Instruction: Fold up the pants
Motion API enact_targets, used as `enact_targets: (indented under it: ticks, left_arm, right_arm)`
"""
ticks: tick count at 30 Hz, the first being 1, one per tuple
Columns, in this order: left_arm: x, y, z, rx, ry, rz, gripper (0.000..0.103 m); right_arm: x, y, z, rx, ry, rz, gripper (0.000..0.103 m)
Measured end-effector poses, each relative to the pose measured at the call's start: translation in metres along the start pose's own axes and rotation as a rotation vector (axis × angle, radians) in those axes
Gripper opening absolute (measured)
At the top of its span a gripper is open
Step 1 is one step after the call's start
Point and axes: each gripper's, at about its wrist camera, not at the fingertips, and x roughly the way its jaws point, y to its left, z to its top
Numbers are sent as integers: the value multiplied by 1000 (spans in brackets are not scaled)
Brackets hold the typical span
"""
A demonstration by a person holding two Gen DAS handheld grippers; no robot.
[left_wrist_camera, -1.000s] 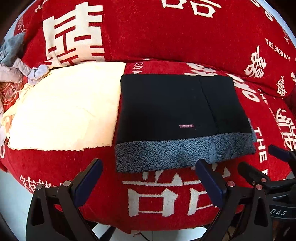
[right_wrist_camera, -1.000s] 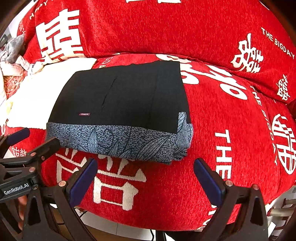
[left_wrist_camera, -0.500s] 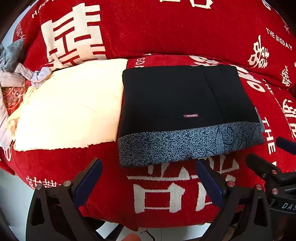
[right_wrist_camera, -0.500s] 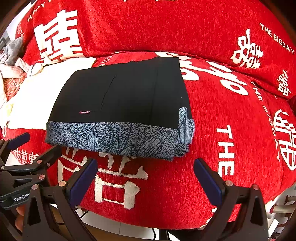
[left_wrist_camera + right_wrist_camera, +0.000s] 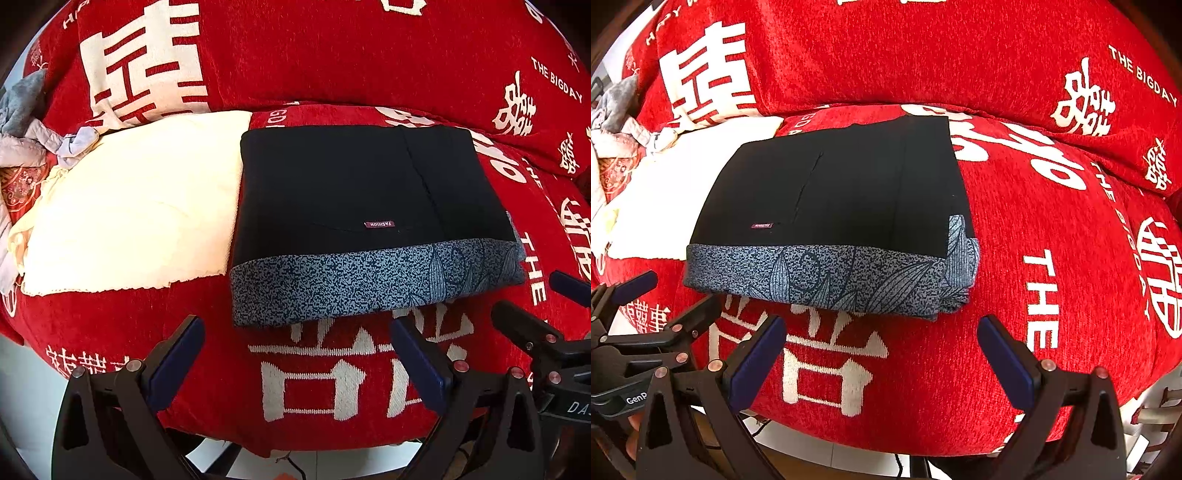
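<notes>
The pants (image 5: 354, 206) lie folded into a flat black rectangle on the red sofa seat, with a grey-blue patterned waistband along the near edge and a small "FASHION" label. They also show in the right wrist view (image 5: 834, 206). My left gripper (image 5: 295, 350) is open and empty, hovering just short of the waistband. My right gripper (image 5: 882, 350) is open and empty, near the pants' near right corner. Each gripper shows at the edge of the other's view, the right one (image 5: 543, 332) and the left one (image 5: 661, 306).
A cream cloth (image 5: 129, 206) lies on the seat to the left of the pants. A heap of grey and patterned clothes (image 5: 22, 125) sits at the far left. The red sofa back (image 5: 332, 55) with white characters rises behind. Pale floor (image 5: 22, 398) lies below the seat's front edge.
Both grippers have drawn back a little toward the sofa's front edge and stayed open. The folded pants have not moved.
</notes>
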Motion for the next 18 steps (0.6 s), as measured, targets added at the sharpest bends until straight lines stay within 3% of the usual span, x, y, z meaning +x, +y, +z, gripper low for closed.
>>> enact_targets:
  ticks: [18]
  left_arm:
    - [-1,-1,-1,2,5,-9,101]
  right_arm:
    - [-1,2,-1,0,2,1,103]
